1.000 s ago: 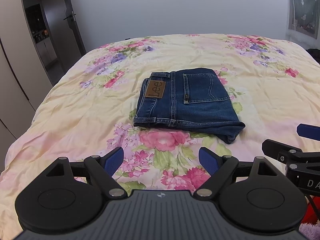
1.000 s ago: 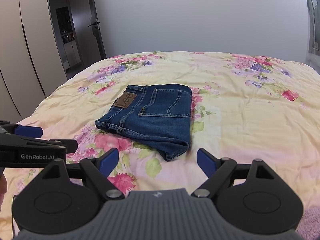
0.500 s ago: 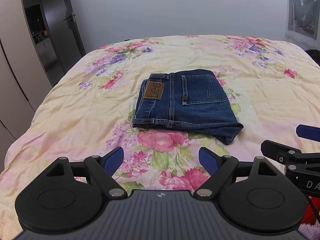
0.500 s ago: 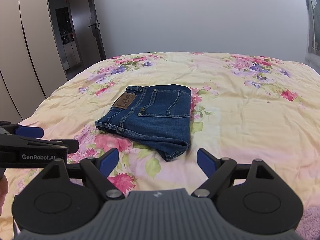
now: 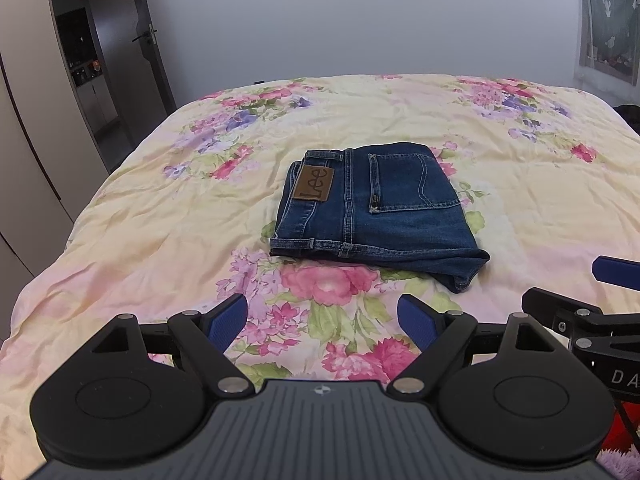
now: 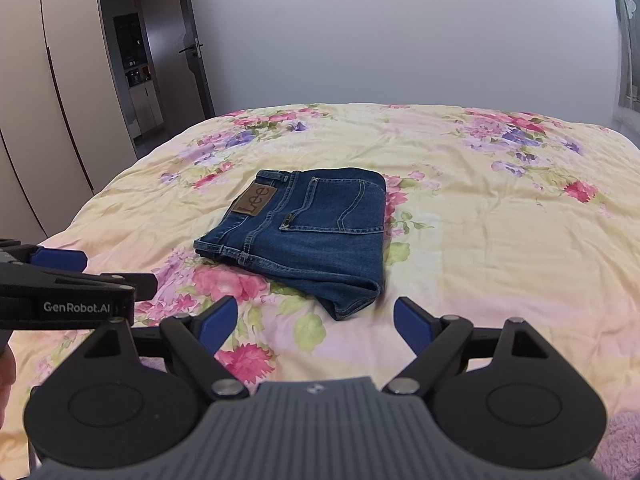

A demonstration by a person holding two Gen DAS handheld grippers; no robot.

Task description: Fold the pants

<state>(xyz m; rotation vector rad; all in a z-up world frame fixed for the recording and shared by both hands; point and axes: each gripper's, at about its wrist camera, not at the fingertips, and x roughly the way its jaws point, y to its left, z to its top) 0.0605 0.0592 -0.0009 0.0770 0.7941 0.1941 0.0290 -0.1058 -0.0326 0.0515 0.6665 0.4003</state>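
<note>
jeans (image 5: 376, 208) lying folded on bed (image 5: 160, 216) at my 12 o'clock | left gripper (image 5: 322, 322) hovering, jaws wide, empty | right gripper (image 6: 316, 322) hovering, jaws wide, empty

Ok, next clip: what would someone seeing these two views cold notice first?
The folded blue jeans stand out, lying in a compact stack mid-bed with the brown Lee patch and a back pocket facing up. Around them spreads the pale yellow floral bedspread, creased but otherwise bare. In the foreground the left gripper and right gripper both hang open, short of the jeans and holding nothing.
</note>
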